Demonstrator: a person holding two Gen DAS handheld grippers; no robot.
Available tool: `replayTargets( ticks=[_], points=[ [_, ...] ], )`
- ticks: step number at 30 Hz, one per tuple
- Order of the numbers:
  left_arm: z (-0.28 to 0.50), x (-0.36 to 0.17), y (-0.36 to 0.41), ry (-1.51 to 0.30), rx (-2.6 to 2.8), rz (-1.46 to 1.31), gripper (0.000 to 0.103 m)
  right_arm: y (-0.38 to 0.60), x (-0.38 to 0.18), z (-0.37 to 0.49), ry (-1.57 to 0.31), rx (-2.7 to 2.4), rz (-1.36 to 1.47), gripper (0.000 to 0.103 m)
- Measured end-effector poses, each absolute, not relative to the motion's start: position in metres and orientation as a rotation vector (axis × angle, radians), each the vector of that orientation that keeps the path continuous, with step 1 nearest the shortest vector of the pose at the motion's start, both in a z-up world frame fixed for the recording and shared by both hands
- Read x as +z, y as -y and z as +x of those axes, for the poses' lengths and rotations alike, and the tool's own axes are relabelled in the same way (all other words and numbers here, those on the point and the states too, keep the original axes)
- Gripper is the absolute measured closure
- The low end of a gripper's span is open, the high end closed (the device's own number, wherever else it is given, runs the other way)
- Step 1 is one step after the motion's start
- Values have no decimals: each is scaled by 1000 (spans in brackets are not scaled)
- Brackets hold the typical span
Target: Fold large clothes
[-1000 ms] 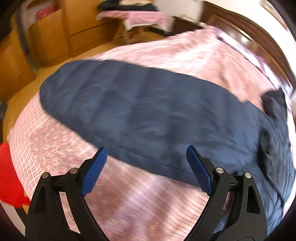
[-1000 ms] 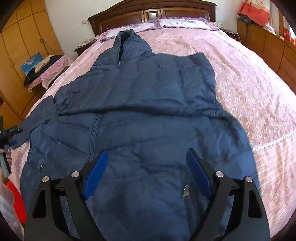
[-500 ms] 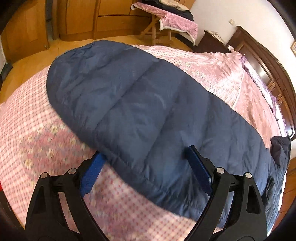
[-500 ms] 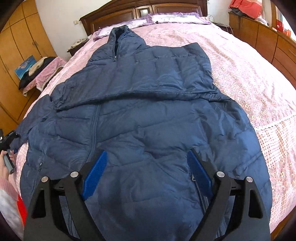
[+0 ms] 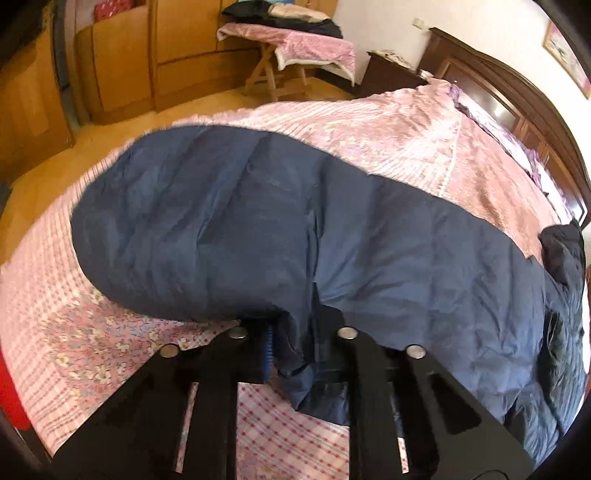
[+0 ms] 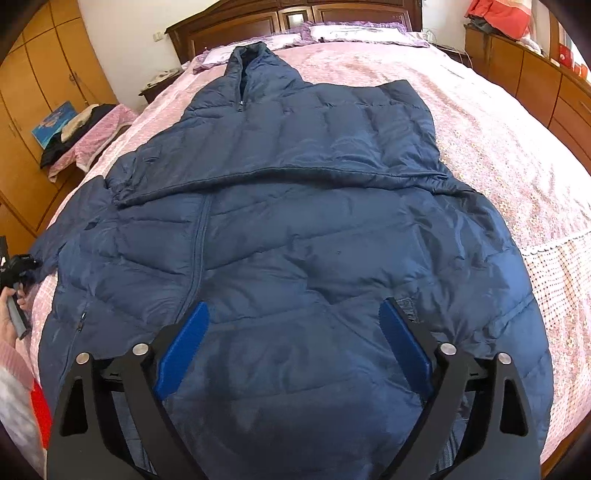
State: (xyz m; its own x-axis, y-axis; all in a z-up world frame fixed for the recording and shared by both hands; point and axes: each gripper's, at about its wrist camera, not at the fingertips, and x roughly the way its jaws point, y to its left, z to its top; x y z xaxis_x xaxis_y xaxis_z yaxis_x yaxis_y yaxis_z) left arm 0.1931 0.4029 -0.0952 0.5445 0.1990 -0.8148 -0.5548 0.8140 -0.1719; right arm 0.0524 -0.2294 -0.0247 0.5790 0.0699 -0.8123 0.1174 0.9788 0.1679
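A navy puffer jacket [image 6: 295, 221] lies face up on the pink bedspread [image 6: 498, 155], hood toward the headboard, one sleeve folded across its chest. The other sleeve [image 5: 229, 229] stretches out sideways in the left wrist view. My left gripper [image 5: 291, 343] has its jaws closing on that sleeve's near edge, with bunched fabric pinched between the pads. It also shows small at the left edge of the right wrist view as the left gripper [image 6: 18, 266], held by a hand. My right gripper [image 6: 294, 306] hovers over the jacket's lower front, jaws opening, nothing between them.
A folding stool [image 5: 280, 62] piled with clothes stands beside the bed, near orange wardrobes [image 5: 122, 66] and a dark nightstand [image 5: 391, 74]. The dark headboard [image 6: 295, 18] and pillows are at the far end. A low wooden dresser [image 6: 535, 81] runs along the right.
My left gripper moved onto the sleeve's edge and shut on it, lifting a fold of fabric. My right gripper's jaws spread a little wider over the jacket.
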Motion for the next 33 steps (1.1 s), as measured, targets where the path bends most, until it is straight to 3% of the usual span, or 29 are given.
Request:
replayTargets(
  ticks=[2, 20, 33],
  points=[
    [189, -82, -395, -860, 445, -422, 95, 228, -24, 52, -951, -26, 210, 7],
    [151, 67, -277, -584, 147, -223, 96, 239, -16, 39, -909, -25, 235, 7],
    [162, 100, -142, -566, -145, -173, 96, 265, -10, 24, -881, -61, 263, 7]
  ],
)
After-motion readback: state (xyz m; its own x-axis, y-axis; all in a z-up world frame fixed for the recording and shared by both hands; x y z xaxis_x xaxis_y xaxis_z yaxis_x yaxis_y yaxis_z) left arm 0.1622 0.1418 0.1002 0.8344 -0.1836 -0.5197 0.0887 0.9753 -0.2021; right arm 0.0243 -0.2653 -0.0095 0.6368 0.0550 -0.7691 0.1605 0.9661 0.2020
